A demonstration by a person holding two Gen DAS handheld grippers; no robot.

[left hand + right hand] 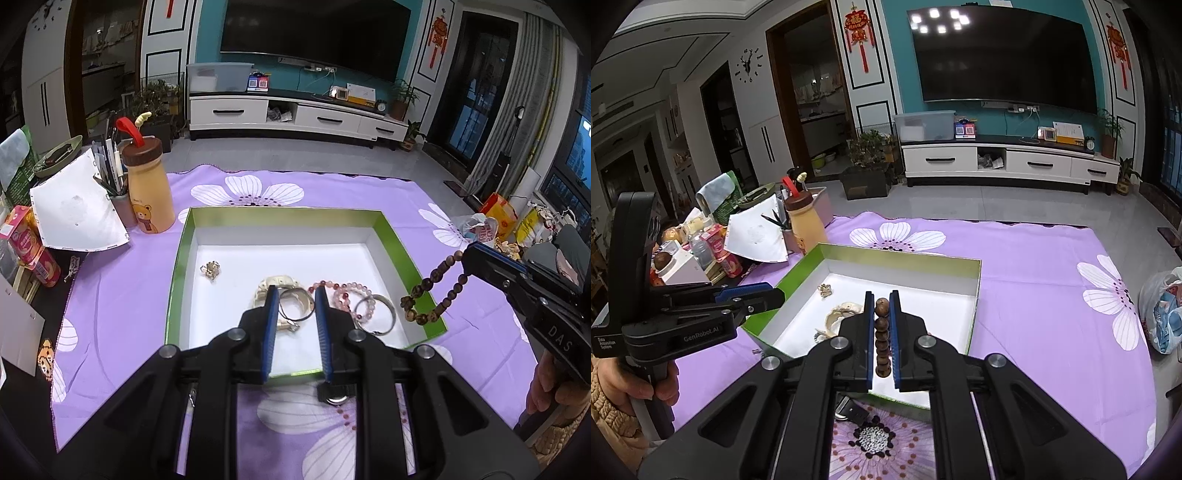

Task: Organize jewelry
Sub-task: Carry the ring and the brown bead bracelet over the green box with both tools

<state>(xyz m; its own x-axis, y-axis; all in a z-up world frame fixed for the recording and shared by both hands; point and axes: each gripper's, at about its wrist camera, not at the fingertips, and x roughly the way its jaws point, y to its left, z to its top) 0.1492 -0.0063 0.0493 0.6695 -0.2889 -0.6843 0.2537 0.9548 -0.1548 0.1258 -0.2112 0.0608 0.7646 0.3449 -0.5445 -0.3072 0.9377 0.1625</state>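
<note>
Fingers of right gripper (882, 321) clamped on brown wooden bead bracelet (434, 291), loop dangling over right wall of green-rimmed white-floored cardboard box (397, 240). Fingers of left gripper (295, 314) parted, gripping nothing, poised above box interior. Inside box: cream watch (275, 286), thin silver ring bangle (295, 304), pink bead bracelet (341, 291), silver bangle (384, 315), small gold brooch (210, 270). Box sits on purple flower-print cloth (122, 295) covering bench. Yellow bear-print bottle (147, 188) near box's far-left corner.
</note>
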